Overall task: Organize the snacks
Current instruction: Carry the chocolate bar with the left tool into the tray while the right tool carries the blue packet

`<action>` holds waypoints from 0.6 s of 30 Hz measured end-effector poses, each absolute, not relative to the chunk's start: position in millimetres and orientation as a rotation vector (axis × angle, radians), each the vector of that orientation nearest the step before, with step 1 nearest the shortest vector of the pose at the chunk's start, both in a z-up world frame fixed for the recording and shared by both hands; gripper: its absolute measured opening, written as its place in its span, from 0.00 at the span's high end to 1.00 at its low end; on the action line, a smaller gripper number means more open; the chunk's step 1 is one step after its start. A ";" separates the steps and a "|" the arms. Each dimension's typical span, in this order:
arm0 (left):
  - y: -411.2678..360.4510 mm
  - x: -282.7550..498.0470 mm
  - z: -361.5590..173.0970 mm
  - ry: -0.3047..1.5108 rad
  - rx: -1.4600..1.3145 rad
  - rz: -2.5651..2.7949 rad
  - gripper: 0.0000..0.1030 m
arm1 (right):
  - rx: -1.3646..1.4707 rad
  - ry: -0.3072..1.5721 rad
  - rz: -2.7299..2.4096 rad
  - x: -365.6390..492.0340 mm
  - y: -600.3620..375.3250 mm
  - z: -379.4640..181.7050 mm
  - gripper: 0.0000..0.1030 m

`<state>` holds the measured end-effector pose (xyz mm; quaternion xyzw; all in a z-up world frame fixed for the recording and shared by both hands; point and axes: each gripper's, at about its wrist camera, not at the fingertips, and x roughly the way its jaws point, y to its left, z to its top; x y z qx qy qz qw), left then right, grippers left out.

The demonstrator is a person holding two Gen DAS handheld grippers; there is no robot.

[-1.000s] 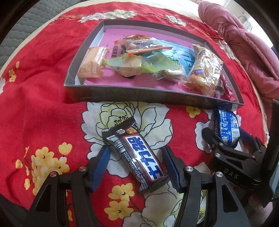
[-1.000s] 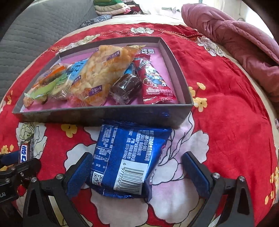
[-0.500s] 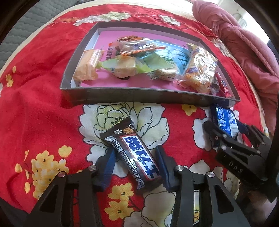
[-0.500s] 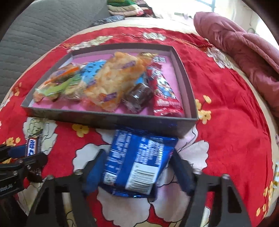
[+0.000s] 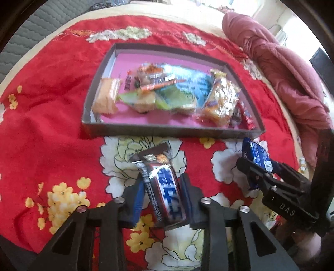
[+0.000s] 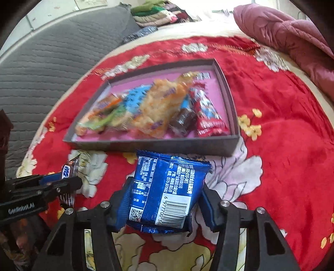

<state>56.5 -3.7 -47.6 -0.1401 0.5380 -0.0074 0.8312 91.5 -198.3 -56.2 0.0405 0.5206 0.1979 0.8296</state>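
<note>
A black chocolate bar (image 5: 154, 164) with a blue label sits between the pads of my left gripper (image 5: 162, 187), whose jaws are closing; the pads press on its sides and it hangs clear of the cloth. In the right wrist view a blue snack packet (image 6: 167, 179) is held the same way in my right gripper (image 6: 166, 189), its jaws also closing. Both grippers hover just in front of a shallow grey box (image 5: 167, 131) with a pink floor that holds several wrapped snacks. The right gripper (image 5: 258, 166) with its packet shows at the right of the left wrist view.
The box (image 6: 156, 146) lies on a red floral cloth (image 5: 52, 125). A pink quilt (image 5: 292, 79) is bunched at the far right. A grey quilted cushion (image 6: 41, 73) borders the left, and folded clothes (image 6: 154, 14) are stacked behind.
Both grippers have closed onto their snacks and risen off the cloth with them. The box now looks farther away in both views.
</note>
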 end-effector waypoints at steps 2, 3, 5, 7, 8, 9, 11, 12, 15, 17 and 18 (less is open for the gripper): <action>-2.7 57.4 -42.2 1.127 -0.295 -0.014 0.68 | 0.104 1.078 0.435 91.5 -198.6 -50.1 0.45; -2.4 57.6 -40.4 1.122 -0.294 -0.016 0.68 | 0.111 1.068 0.439 91.6 -199.0 -47.6 0.45; -1.9 58.2 -40.7 1.124 -0.295 -0.015 0.68 | 0.118 1.061 0.440 92.7 -199.6 -45.8 0.45; -2.3 60.0 -41.9 1.127 -0.296 -0.016 0.68 | 0.132 1.061 0.449 93.7 -200.4 -45.6 0.45; -2.9 60.4 -42.2 1.125 -0.296 -0.015 0.68 | 0.138 1.057 0.451 93.7 -200.6 -44.7 0.45; -3.1 60.4 -42.0 1.123 -0.296 -0.016 0.68 | 0.142 1.050 0.457 93.8 -200.8 -42.8 0.45; -1.7 59.9 -39.2 1.111 -0.299 -0.015 0.68 | 0.145 1.033 0.460 94.7 -201.3 -39.8 0.45; -1.0 60.6 -36.2 1.104 -0.299 -0.014 0.68 | 0.147 1.028 0.465 94.8 -201.1 -38.4 0.45; 1.2 62.9 -27.7 1.081 -0.300 -0.012 0.69 | 0.162 1.018 0.472 95.2 -202.4 -35.8 0.45; 2.2 64.9 -21.5 1.065 -0.297 -0.008 0.69 | 0.171 1.007 0.471 96.4 -203.8 -33.5 0.45; 2.7 66.9 -18.7 1.058 -0.297 -0.006 0.69 | 0.175 0.998 0.471 97.6 -205.0 -31.9 0.45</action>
